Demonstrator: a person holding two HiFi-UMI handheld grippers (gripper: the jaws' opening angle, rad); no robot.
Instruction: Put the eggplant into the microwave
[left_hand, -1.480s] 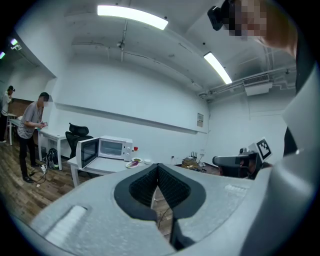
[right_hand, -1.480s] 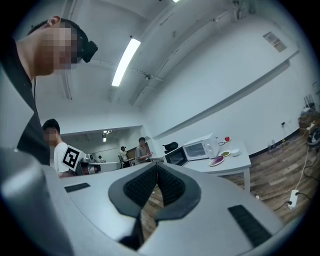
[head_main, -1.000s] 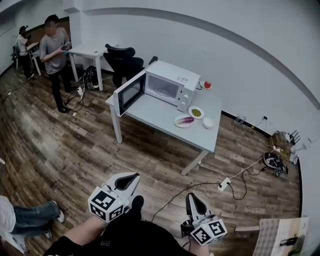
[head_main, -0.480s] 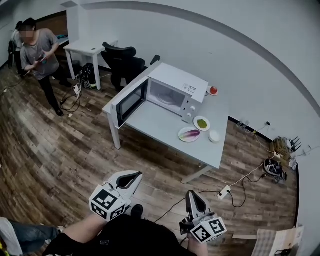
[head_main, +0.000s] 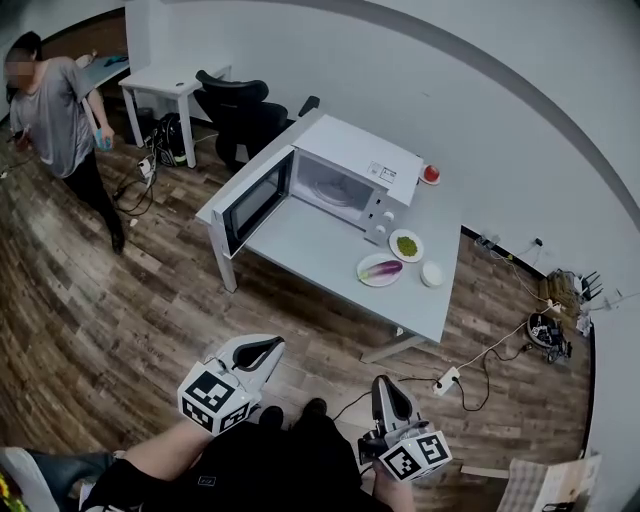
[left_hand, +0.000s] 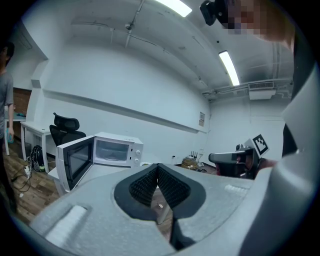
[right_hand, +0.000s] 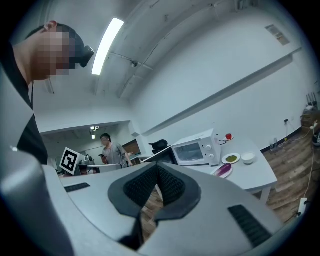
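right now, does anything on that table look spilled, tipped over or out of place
Nothing stands out. The microwave sits square on the table with its door swung open. The eggplant lies on its plate, and the green-topped plate and white bowl beside it sit flat. No spill shows.

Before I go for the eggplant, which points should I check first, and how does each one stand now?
1. Microwave door open: ok, it stands wide.
2. Microwave cavity free: ok, nothing visible inside.
3. Eggplant accessible: ok, it lies alone on its plate on the table.
4. Grippers empty: ok, left gripper and right gripper hold nothing.
5. Jaws open for grasping: not ok, both are shut.
6. Within reach of the table: not ok, floor lies between.
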